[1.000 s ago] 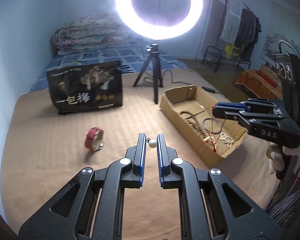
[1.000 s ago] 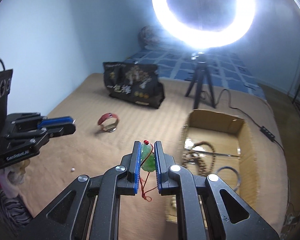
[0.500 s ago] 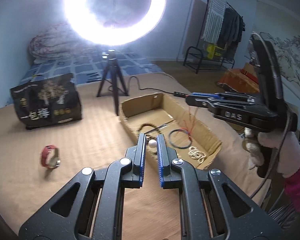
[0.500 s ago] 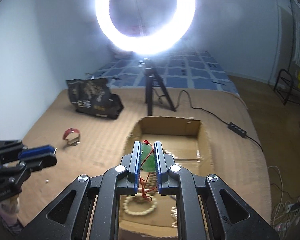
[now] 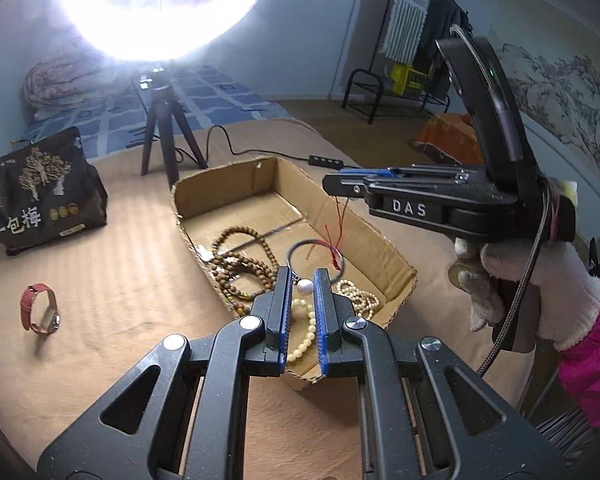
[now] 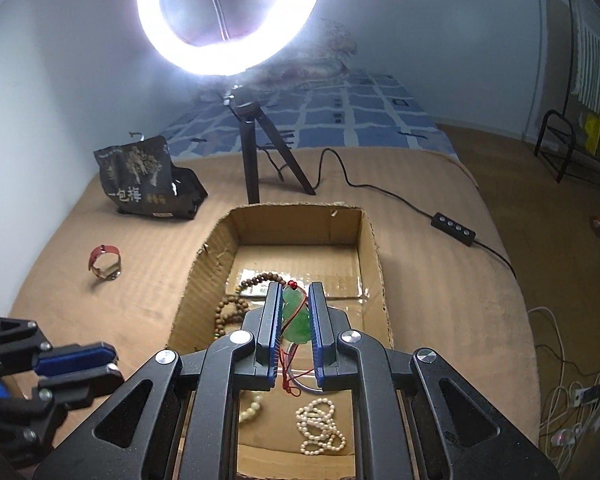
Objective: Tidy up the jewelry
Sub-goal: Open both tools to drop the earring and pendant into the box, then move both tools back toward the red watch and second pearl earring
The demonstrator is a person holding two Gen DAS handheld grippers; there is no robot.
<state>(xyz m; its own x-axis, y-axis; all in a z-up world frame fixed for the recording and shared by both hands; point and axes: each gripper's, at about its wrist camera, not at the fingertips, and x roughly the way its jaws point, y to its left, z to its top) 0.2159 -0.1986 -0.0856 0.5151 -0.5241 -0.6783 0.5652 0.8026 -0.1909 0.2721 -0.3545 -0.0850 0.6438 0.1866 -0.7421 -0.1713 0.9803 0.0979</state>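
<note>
Over the cardboard box [image 6: 374, 248], the left gripper [image 5: 303, 280] is clamping a pearl [image 5: 304, 288], the right gripper [image 6: 296, 304] a green pendant [image 6: 296, 318]; lowering before parting the jaws should stop either bouncing out.

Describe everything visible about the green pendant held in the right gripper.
The green pendant is a glossy, translucent, jade-like stone shaped as two rounded lobes, one above the other. A thin red cord runs across it, topped by small red beads and trailing below in a loop. It stands upright, clamped between the blue pads of the right gripper, above the open cardboard box, touching nothing else.
</note>
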